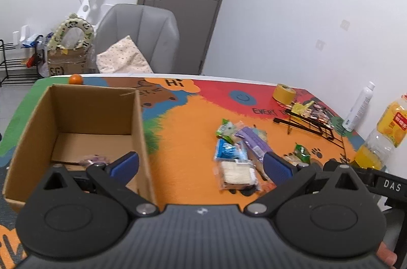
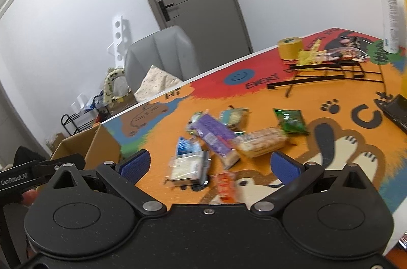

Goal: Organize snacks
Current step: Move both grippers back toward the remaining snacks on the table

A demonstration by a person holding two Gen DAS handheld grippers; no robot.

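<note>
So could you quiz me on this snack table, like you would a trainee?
1. True or false: the cardboard box already holds a packet.
2. Which stands beside the white spray can: A) juice bottle, B) kettle, C) mug?
3. Fill in: the left gripper has its jaws ____.

Key
1. True: one small packet lies in it.
2. A.
3. Open, with nothing between them.

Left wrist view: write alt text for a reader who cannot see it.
An open tool hovers empty between a cardboard box on the left, holding one small packet, and a loose pile of wrapped snacks on a colourful table mat. A tape roll and juice bottle stand farther right.
</note>
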